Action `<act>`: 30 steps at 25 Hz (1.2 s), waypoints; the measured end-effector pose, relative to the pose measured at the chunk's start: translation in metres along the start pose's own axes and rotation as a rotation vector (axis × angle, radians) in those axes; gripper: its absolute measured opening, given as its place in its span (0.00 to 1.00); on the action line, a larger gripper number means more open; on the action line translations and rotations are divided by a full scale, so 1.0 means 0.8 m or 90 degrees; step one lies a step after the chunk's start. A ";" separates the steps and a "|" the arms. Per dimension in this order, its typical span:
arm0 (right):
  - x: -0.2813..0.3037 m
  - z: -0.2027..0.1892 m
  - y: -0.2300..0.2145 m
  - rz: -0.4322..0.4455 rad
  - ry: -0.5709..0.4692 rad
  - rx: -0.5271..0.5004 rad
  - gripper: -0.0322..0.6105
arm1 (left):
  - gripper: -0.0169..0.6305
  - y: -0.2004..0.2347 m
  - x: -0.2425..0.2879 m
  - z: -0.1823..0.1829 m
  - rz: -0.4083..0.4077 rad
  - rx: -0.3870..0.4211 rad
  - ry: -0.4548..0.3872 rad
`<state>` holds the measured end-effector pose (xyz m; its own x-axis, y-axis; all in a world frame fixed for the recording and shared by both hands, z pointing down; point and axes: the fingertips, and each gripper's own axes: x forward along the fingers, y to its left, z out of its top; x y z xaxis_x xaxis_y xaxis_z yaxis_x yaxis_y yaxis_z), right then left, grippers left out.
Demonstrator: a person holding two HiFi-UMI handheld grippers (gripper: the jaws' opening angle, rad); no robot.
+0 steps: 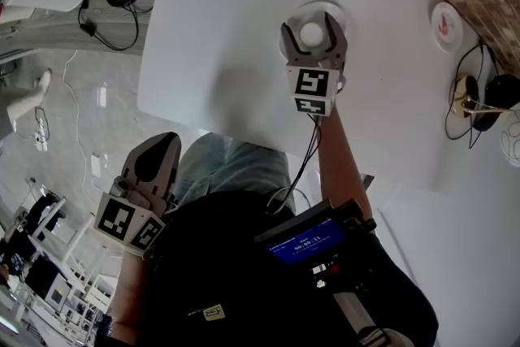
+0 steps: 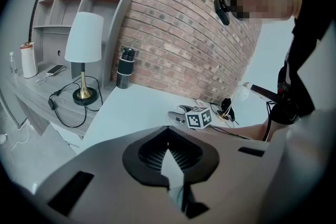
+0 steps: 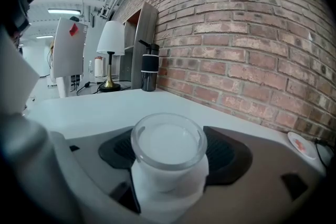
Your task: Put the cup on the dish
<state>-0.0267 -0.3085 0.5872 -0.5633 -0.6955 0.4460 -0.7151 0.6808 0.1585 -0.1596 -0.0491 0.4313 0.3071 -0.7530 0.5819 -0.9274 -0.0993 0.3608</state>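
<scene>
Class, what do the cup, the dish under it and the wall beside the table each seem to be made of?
Cup: probably frosted plastic or glass; cloudy translucent walls, clearer shiny rim.
Dish: perhaps glazed ceramic or plastic; smooth, plain white.
Wall: bare brick; matte red-brown blocks, pale mortar lines.
</scene>
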 end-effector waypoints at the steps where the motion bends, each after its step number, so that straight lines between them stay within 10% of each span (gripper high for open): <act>1: -0.002 0.000 -0.002 -0.002 0.000 0.001 0.59 | 0.03 -0.001 0.000 0.000 -0.001 0.000 -0.001; 30: -0.110 0.108 -0.041 -0.065 -0.088 0.025 0.59 | 0.03 -0.036 -0.033 0.024 -0.077 0.020 -0.077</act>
<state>0.0106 -0.2899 0.4664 -0.5369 -0.7873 0.3030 -0.7857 0.5975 0.1604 -0.1453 -0.0389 0.3919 0.3909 -0.8068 0.4430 -0.8920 -0.2133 0.3986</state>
